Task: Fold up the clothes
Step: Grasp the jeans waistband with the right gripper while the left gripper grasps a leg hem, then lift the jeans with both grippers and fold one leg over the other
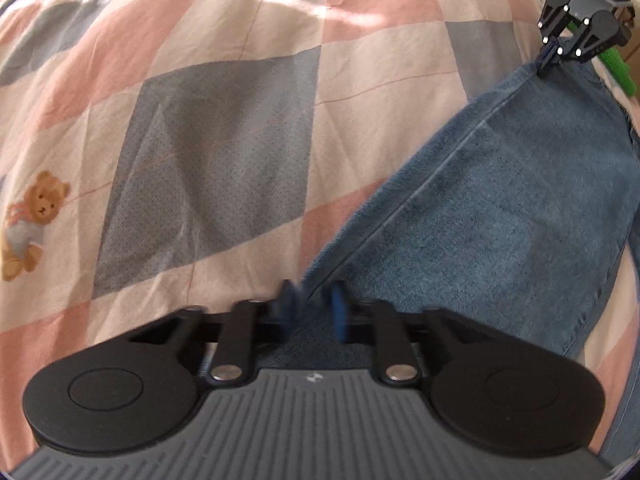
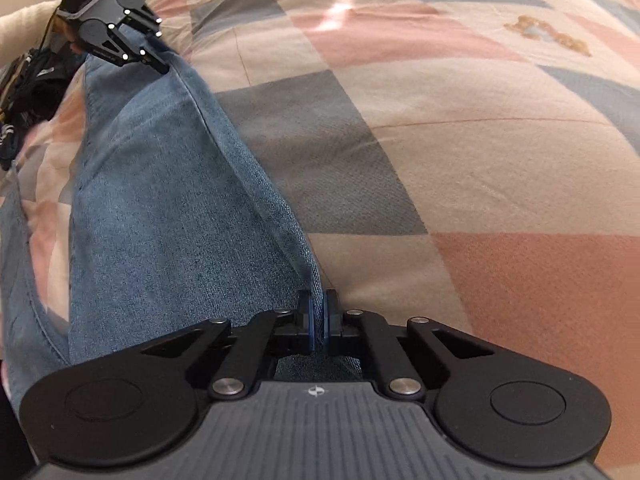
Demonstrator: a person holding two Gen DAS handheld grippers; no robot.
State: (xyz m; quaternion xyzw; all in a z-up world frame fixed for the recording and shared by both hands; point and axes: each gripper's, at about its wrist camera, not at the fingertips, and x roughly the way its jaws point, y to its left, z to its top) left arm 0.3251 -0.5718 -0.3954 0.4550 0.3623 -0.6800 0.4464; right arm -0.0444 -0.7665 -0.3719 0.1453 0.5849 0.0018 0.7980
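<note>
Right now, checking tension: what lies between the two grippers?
Only the jeans' seamed edge, running from right gripper to left gripper; right wrist view.

Blue denim garment (image 2: 168, 208), edge stretched taut, lifted above bedspread (image 2: 440, 160).

- jeans (image 1: 500, 216): cut off by right and bottom edges in left wrist view, full shape unknown
- left gripper (image 1: 314, 304): fingertips motion-blurred, denim between them but grip unclear
- dark bundle (image 2: 28, 92) at left edge of right wrist view: partly cut off, can't identify
- green item (image 1: 619, 69) behind right gripper (image 1: 554, 56): mostly hidden
</note>
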